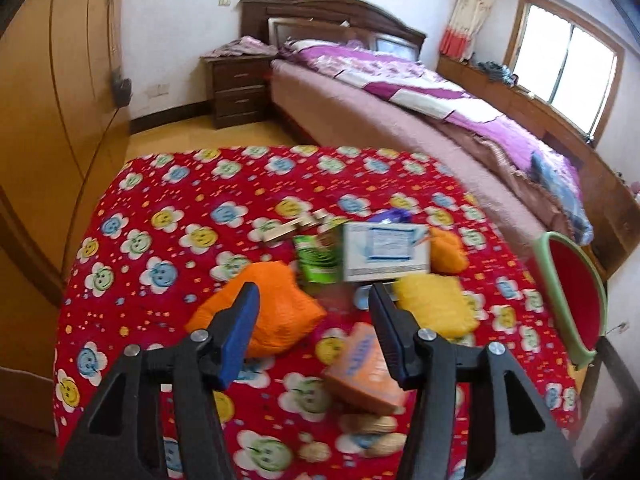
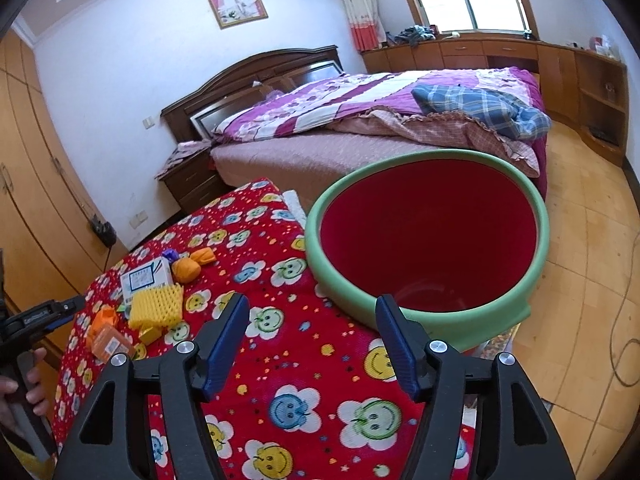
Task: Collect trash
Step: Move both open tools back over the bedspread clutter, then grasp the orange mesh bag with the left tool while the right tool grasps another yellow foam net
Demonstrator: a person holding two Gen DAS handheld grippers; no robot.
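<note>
With both claws wide and empty, left claw (image 1: 314,300) over desk (image 1: 160,184) litter: orange foam net (image 1: 276,304) likely light, squashy, pinch mid-bulge; bin (image 2: 424,240) beside right claw (image 2: 312,316).

The trash lay together on the desk (image 1: 168,184): a carton (image 1: 386,254) stood in the middle, a packet (image 1: 318,258) touching its left side, a foam net (image 1: 436,304) before it, a small box (image 1: 366,368) nearest the camera. The bin (image 2: 428,236) stood at the desk's right edge. Behind the desk was the bed (image 2: 360,136), with a nightstand (image 1: 238,88) at its left.
</note>
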